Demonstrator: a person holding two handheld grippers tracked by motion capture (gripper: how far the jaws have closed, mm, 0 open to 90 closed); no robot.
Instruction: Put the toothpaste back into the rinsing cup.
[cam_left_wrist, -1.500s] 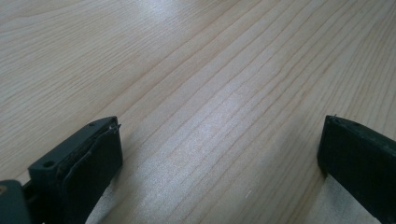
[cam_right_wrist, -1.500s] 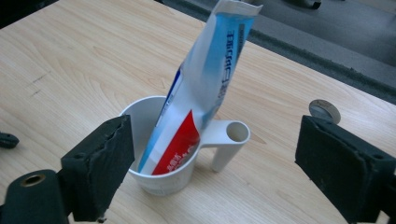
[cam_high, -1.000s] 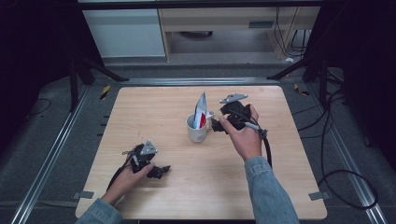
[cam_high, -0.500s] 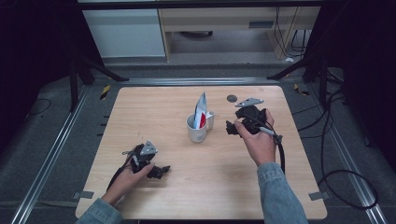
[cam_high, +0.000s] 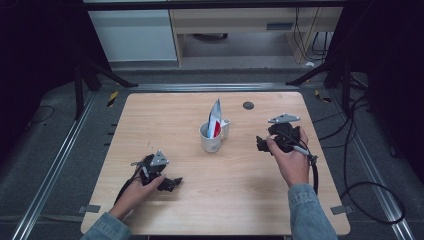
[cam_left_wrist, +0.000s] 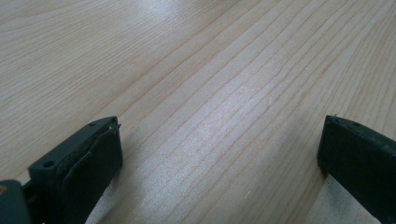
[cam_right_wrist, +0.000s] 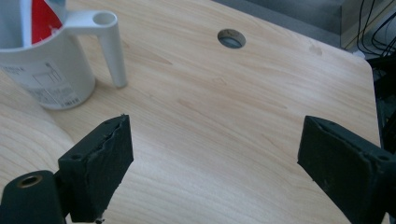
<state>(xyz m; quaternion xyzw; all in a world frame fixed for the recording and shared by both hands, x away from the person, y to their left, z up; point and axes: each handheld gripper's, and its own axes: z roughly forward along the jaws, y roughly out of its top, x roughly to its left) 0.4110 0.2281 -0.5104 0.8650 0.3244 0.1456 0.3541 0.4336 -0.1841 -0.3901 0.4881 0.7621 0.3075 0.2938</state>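
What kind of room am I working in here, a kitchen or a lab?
Most likely a lab test bench: a bare wooden table on a metal rail frame, loose cables on the grey floor, and plain cabinets behind.

white mug (cam_high: 212, 140), red-and-white packet (cam_high: 215, 120) with maybe some blue, black grippers, pale wood-grain table (cam_high: 150, 120), denim-blue sleeves

The left tongs (cam_high: 172, 183) lie low at seven o'clock, held in the left hand (cam_high: 142, 187), jaws spread wide and pointing toward three o'clock. The right tongs (cam_high: 261, 144) sit at three o'clock in the right hand (cam_high: 290, 157), jaws wide apart, pointing toward nine o'clock.
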